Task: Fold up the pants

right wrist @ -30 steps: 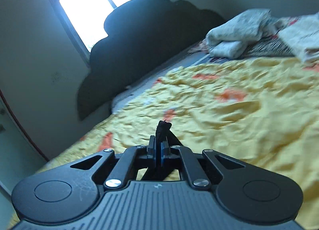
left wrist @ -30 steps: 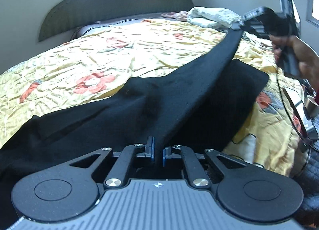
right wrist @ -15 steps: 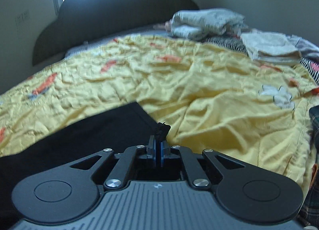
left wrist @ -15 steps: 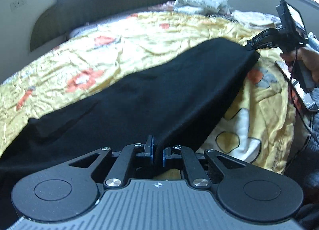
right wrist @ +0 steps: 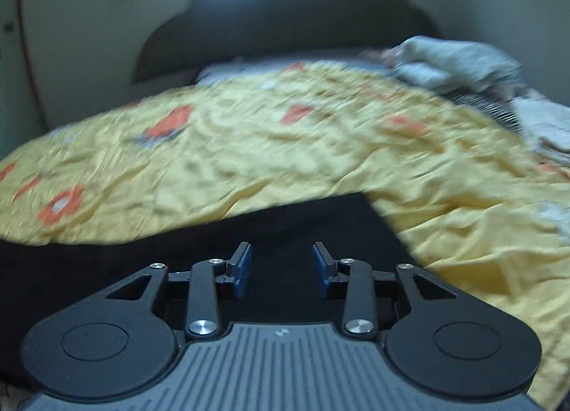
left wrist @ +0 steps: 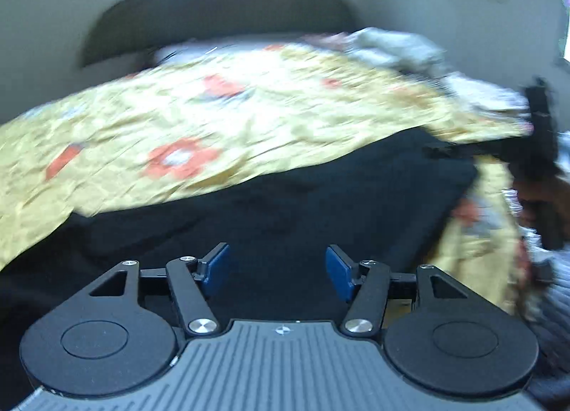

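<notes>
Black pants (left wrist: 320, 204) lie flat on yellow floral bedspread (left wrist: 199, 118), near bed edge. Left gripper (left wrist: 277, 268) jaws opening, blue pads apart, nothing pinched; pants spread beneath, running toward 2 o'clock. Right gripper (right wrist: 281, 270) jaws opening, pads clear of cloth; pants under it, extending toward 9 o'clock. Both views motion-blurred.

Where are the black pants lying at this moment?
The black pants lie spread on the yellow floral bedspread at the near edge of the bed, filling the lower half of both wrist views, just beyond each gripper's fingers and gripped by neither.
</notes>
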